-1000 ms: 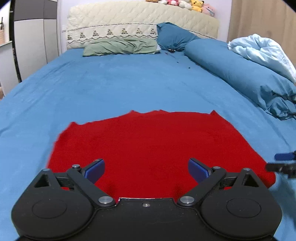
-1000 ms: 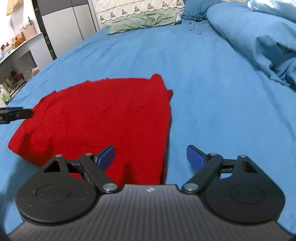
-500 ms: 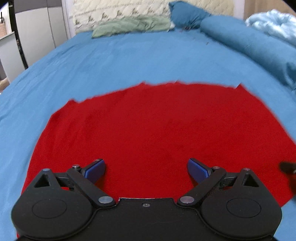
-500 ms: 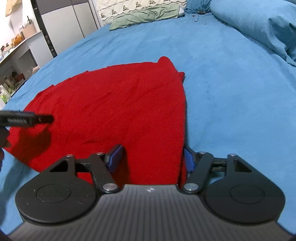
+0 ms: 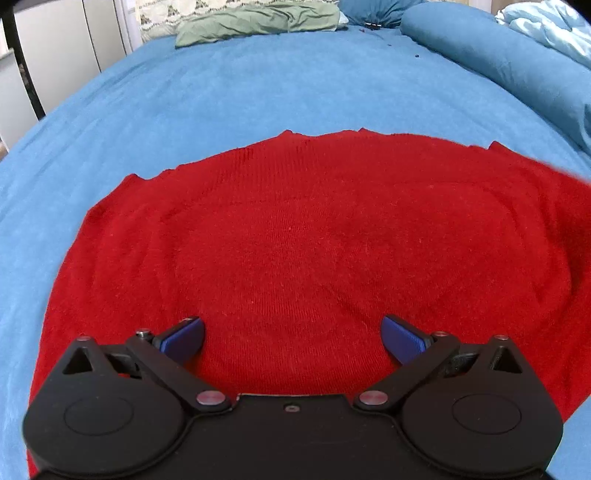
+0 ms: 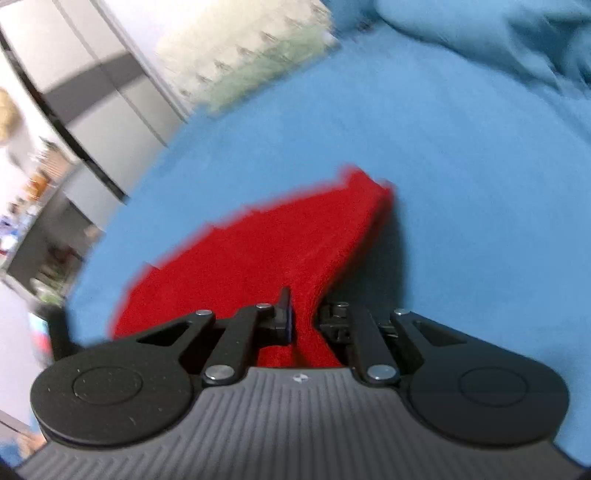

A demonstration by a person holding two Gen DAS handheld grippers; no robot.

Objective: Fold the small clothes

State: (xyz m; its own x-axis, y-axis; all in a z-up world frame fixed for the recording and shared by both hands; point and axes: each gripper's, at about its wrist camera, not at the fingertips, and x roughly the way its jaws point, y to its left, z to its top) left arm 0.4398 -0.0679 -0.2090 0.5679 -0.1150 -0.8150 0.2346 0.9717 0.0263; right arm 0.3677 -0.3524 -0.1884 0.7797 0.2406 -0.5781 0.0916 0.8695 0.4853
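Observation:
A red knitted garment [image 5: 314, 240] lies spread on the blue bed sheet [image 5: 258, 85]. My left gripper [image 5: 293, 338] is open, low over the garment's near edge, with the cloth between its blue fingertips [image 5: 183, 338]. My right gripper [image 6: 304, 319] is shut on the garment's right edge and lifts it, so the red cloth [image 6: 266, 251] rises off the sheet towards the jaws. The right wrist view is motion-blurred.
A green pillow [image 5: 258, 18] and a blue pillow lie at the head of the bed. A rolled blue duvet [image 5: 517, 70] runs along the right side. Grey wardrobe doors [image 6: 92, 99] and a cluttered shelf stand to the left.
My right gripper has shut on the garment's right edge and lifted it, tilting as it rose. My left gripper has moved forward and lower over the garment, still open.

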